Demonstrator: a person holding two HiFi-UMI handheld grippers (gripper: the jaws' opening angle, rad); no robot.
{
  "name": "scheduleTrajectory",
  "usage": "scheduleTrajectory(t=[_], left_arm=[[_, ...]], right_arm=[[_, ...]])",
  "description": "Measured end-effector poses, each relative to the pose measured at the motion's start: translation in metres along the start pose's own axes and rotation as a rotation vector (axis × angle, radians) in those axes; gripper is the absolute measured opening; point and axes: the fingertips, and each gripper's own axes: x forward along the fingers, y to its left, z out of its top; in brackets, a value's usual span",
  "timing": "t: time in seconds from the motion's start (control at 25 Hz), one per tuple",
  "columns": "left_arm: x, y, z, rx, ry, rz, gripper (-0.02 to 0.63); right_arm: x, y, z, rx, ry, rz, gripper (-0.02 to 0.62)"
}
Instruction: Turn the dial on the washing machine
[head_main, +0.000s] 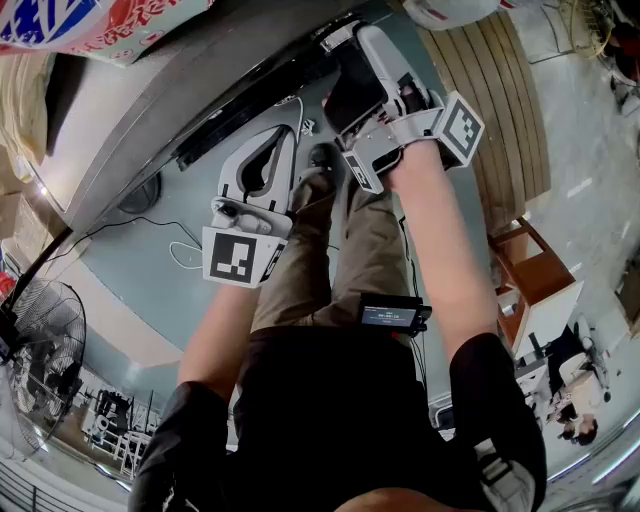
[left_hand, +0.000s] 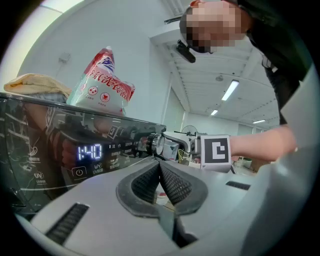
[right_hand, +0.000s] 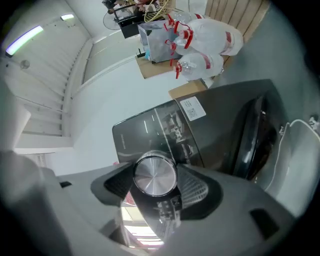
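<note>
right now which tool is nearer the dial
Right. The right tool grips the dial between its jaws; the left tool is shut, apart from it.

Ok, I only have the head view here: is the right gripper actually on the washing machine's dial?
Observer: Yes. In the right gripper view, the right gripper has a pad pressed against each side of the silver dial.
Operator: And the left one?
Observer: The left gripper is shut, with nothing between its jaws.
Operator: Is the machine powered on?
Observer: Its display is lit and reads 1:40.
</note>
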Motion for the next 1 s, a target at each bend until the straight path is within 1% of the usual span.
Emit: scheduleTrajectory(t=[0.16,0.6,1.0], left_arm=[[0.001,-0.001,0.0,0.001,0.003,-0.003,-0.005],[0.004,0.003,-0.001,0.002,0.004,-0.003,-0.005],[0.003,0.006,-0.002,-0.001,0.004,0.001,-0.005]], right_arm=[[0.0,0.003,-0.001,-0.073,0.012,-0.031,0.276],[0.003,0.01,-0.001,-0.465,0.074,-0.12,0.275],[0.004,0.015,-0.004,-0.671,0.113,-0.158,0.275]])
